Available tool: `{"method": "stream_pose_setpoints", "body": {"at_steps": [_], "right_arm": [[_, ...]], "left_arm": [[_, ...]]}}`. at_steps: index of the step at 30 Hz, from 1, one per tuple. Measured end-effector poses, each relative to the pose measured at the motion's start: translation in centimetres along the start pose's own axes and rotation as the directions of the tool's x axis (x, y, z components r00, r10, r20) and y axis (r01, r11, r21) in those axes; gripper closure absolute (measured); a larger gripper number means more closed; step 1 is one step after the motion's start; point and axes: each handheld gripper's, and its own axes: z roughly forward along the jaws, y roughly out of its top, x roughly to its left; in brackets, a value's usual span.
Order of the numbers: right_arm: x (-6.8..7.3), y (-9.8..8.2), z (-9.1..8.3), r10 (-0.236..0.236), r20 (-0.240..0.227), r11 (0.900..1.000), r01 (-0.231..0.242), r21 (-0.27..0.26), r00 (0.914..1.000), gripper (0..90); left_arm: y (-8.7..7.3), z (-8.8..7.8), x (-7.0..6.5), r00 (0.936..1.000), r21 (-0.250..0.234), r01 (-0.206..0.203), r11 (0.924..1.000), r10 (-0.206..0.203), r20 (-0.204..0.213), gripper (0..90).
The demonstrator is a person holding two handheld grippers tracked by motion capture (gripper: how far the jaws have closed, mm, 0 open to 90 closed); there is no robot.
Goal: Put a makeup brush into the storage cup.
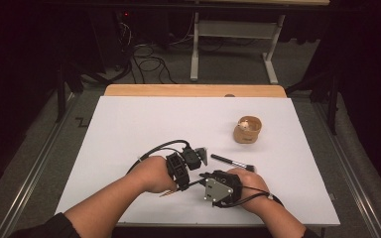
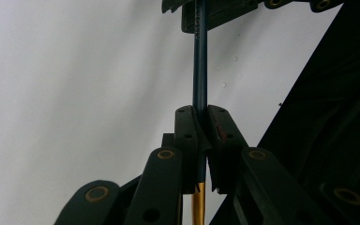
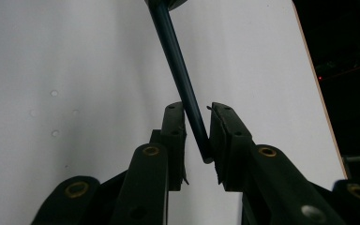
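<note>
High view above the white table (image 1: 129, 129), forward and down; both gripper views close along their jaws, sharing its surface.

Both forearms are brought in from the bottom of the high view and are angled toward each other, so that the two hands are held close together. The left tongs (image 1: 186, 163) are gripped in the left hand (image 1: 154, 173) and are clamped fully together. The right tongs (image 1: 209, 179) are held in the right hand (image 1: 248, 186), pointed toward the left hand, with a narrow gap left between the jaws.
</note>
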Motion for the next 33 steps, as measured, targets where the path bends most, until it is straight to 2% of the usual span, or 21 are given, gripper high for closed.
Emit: {"method": "stream_pose_setpoints", "body": {"at_steps": [10,13,20,23,30,33], "right_arm": [[-0.03,-0.03,0.16,-0.030,0.001,1.000,0.030,0.000,0.9996,78.8],[0.06,-0.03,0.08,-0.007,0.006,1.000,0.007,0.009,1.0000,80.1],[-0.02,-0.08,0.07,-0.030,0.014,0.999,0.030,0.011,0.9995,81.6],[-0.06,-0.10,0.03,-0.025,0.011,1.000,0.025,0.015,0.9996,82.1],[0.02,-0.08,-0.07,-0.033,-0.010,0.999,0.033,0.013,0.9994,86.2],[0.07,-0.08,0.05,-0.053,-0.017,0.999,0.054,0.009,0.9984,86.8]], "left_arm": [[-0.01,-0.25,-0.03,1.0000,-0.005,0.000,1.0000,0.000,0.000,83.1],[-0.03,-0.31,0.01,1.0000,-0.010,0.002,0.9999,-0.002,0.000,83.1],[-0.02,-0.47,0.07,1.0000,-0.018,0.007,0.9998,-0.006,0.002,82.9],[0.00,-0.53,0.09,0.9999,-0.024,0.013,0.9996,-0.013,-0.009,81.8],[-0.07,-0.67,0.39,0.9994,-0.041,0.025,0.9988,-0.026,-0.023,72.2],[-0.03,-0.58,0.36,0.9994,-0.039,0.024,0.9990,-0.025,-0.024,68.5]]}}
